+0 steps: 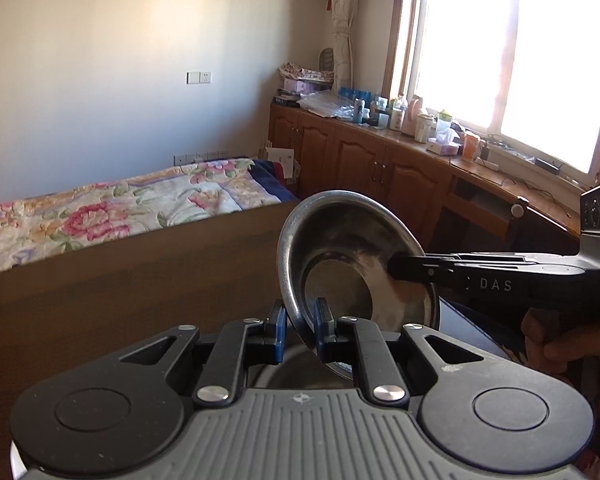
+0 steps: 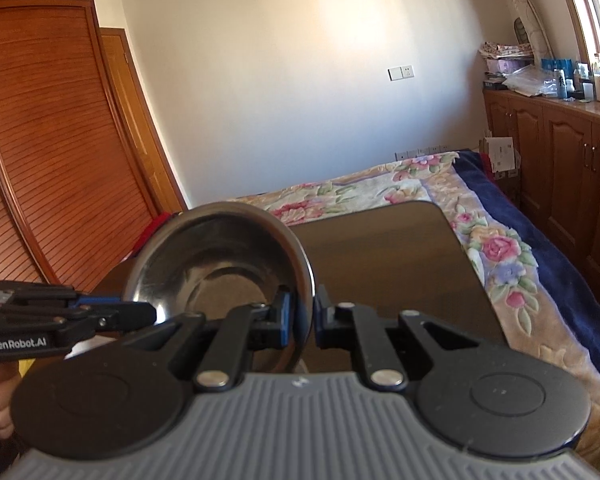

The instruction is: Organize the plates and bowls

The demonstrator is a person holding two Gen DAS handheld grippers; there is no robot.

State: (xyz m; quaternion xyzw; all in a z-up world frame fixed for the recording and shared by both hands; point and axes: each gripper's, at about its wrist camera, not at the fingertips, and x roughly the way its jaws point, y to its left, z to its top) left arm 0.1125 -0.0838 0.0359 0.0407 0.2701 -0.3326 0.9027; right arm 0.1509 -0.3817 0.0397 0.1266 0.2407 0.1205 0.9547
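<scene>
Both grippers clamp one steel bowl (image 1: 352, 256) by the rim: left gripper (image 1: 300, 330) near edge, right gripper (image 2: 302, 314) opposite. Bowl's bottom edge hidden behind gripper bodies.

Steel bowls: one (image 1: 352, 256), its rim pinched between both pairs of fingers
Grippers: two, left (image 1: 299, 330) and right (image 2: 302, 316)
Tables: one (image 2: 400, 256), beyond the fingers
Beds: one (image 2: 480, 216), past the table
</scene>
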